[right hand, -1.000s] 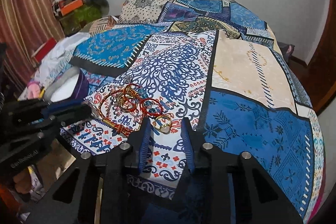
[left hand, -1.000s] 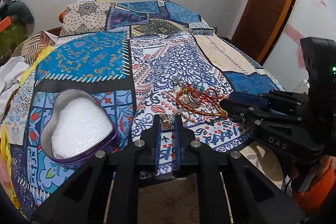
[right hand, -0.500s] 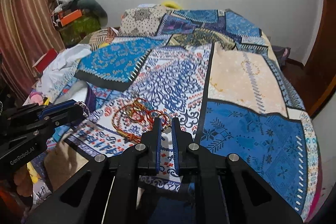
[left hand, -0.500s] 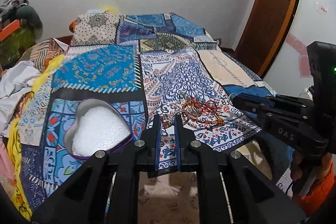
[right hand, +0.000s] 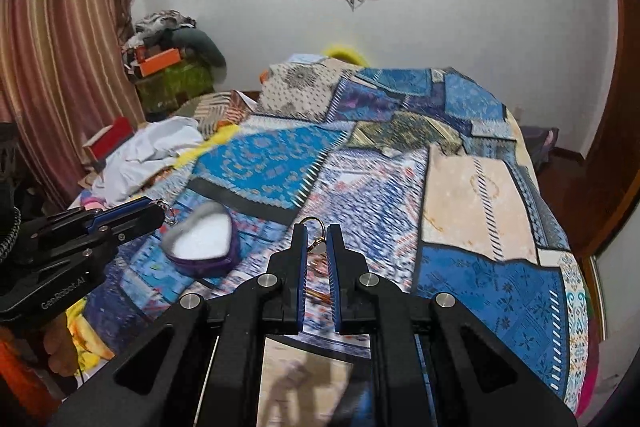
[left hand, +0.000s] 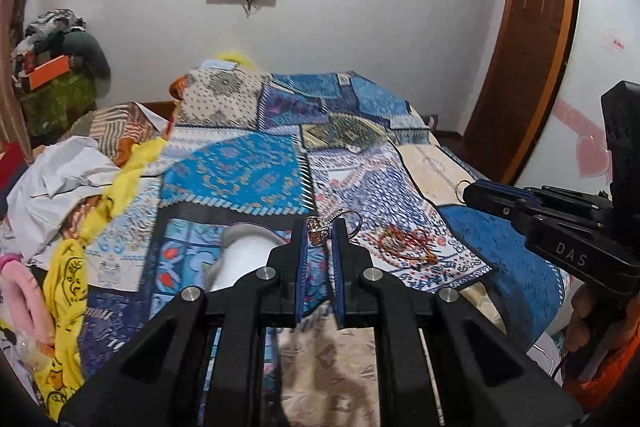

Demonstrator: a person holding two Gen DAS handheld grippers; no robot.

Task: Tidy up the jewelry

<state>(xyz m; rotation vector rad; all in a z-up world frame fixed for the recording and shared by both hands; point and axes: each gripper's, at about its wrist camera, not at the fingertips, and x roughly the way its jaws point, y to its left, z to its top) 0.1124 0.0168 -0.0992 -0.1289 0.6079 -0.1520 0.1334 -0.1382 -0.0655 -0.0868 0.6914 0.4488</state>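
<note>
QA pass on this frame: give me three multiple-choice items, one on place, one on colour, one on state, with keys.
1. Where is the heart box?
A. on the bedspread
B. on the floor
C. on the wall shelf

2. What colour is the box's outer wall?
A. red
B. purple
C. green

3. What is the left gripper doing?
A. open, holding nothing
B. shut on a ring
C. shut on the box

Key: 1 A, it rests on the patchwork bedspread. 2 B, its wall shows purple. 3 B, a stone ring sits pinched between its fingers.

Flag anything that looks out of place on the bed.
The red and gold bangles lie in a tangled heap on the bedspread, outside the heart-shaped box. Crumpled clothes clutter the left edge.
</note>
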